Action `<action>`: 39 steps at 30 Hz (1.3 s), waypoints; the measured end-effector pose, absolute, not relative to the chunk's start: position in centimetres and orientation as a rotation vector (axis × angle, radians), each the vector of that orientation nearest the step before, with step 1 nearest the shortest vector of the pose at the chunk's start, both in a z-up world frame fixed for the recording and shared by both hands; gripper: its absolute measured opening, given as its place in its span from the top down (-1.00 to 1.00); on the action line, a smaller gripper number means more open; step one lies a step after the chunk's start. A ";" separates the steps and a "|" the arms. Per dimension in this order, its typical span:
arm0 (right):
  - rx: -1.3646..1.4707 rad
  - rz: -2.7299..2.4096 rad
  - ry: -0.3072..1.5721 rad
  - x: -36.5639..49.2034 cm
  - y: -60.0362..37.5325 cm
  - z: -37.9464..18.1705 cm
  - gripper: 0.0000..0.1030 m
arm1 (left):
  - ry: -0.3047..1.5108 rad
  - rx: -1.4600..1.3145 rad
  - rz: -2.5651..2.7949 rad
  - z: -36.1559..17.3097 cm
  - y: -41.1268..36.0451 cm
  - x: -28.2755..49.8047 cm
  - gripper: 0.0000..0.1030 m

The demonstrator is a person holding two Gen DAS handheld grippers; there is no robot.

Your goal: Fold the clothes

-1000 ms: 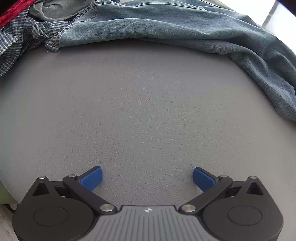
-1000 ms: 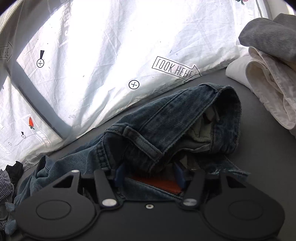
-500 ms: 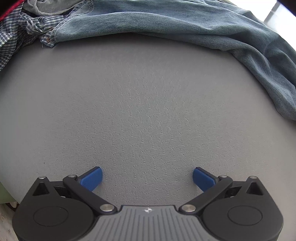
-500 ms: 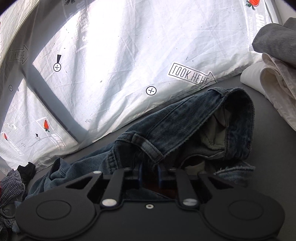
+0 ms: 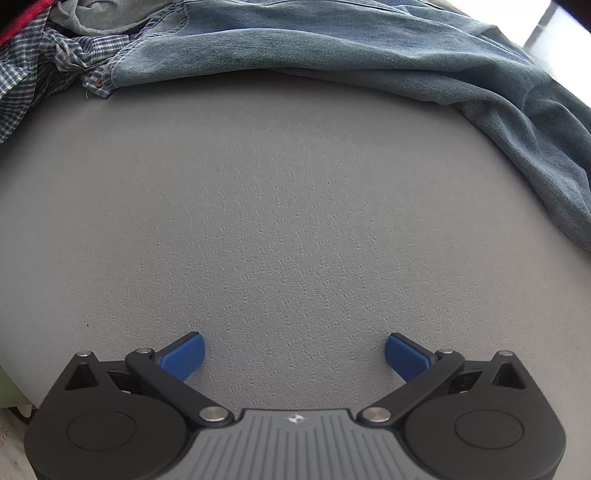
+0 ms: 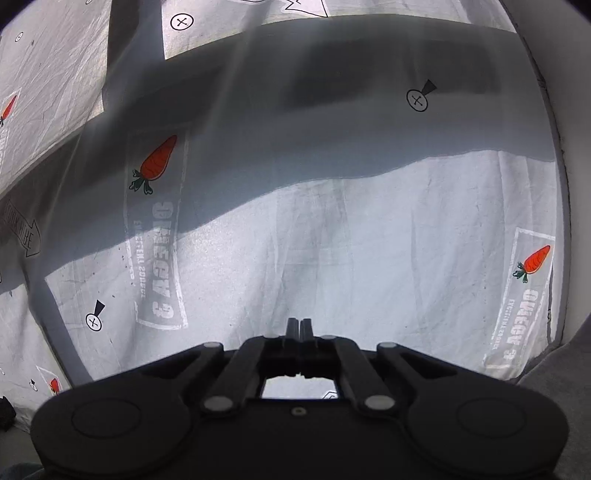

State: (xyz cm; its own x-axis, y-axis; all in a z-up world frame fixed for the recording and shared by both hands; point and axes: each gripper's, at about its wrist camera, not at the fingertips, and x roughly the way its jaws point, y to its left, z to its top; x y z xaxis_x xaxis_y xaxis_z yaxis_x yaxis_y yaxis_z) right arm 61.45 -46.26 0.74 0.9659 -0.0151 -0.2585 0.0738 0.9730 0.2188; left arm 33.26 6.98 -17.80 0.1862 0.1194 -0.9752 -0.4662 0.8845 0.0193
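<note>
- Left wrist view: the left gripper (image 5: pixel 294 350) points down at a bare stretch of the grey tabletop (image 5: pixel 295 221), its blue jaws spread wide with nothing between them. The jeans (image 5: pixel 369 48) lie rumpled along the far edge and trail down the right side, well apart from the jaws. At the far left a checked shirt (image 5: pixel 33 74) is bunched against a grey garment (image 5: pixel 92 18), touching the denim hem.
- Right wrist view: the right gripper (image 6: pixel 300 328) looks out almost level at a white printed curtain (image 6: pixel 369 240) with carrot motifs; its jaws are pressed together. A ragged dark edge shows below the linkage, but whether any cloth is pinched I cannot tell, and the jeans are out of this view.
- Judgement: the work is at its start, picking up the jeans to spread them flat. Next the left gripper likely needs to reach a denim edge. The shirt pile crowding the hem could get dragged along.
</note>
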 end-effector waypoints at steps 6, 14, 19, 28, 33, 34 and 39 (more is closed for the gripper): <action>0.350 -0.070 0.436 55.4 -45.0 -6.3 0.61 | 1.268 -0.297 0.433 -16.8 7.5 32.7 -1.00; 0.741 -0.131 0.744 46.1 -44.1 -16.8 0.56 | 1.293 -0.303 0.426 -17.2 10.1 33.3 -1.00; 0.998 -0.074 0.735 46.0 -43.0 -20.2 0.13 | 1.269 -0.297 0.428 -16.8 10.5 32.8 -1.00; 0.995 -0.068 0.732 49.4 -41.7 -20.4 0.69 | 1.214 -0.284 0.433 -16.7 12.0 32.4 -1.00; 1.087 -0.069 0.567 45.5 -43.9 -15.8 0.73 | 1.212 -0.289 0.430 -16.7 12.8 32.6 -1.00; 1.164 -0.081 0.502 44.1 -45.0 -14.7 0.73 | 1.210 -0.290 0.429 -16.9 13.4 32.8 -1.00; 1.077 -0.143 0.300 38.6 -49.0 -8.1 0.74 | 1.142 -0.371 0.455 -16.4 14.7 32.2 -1.00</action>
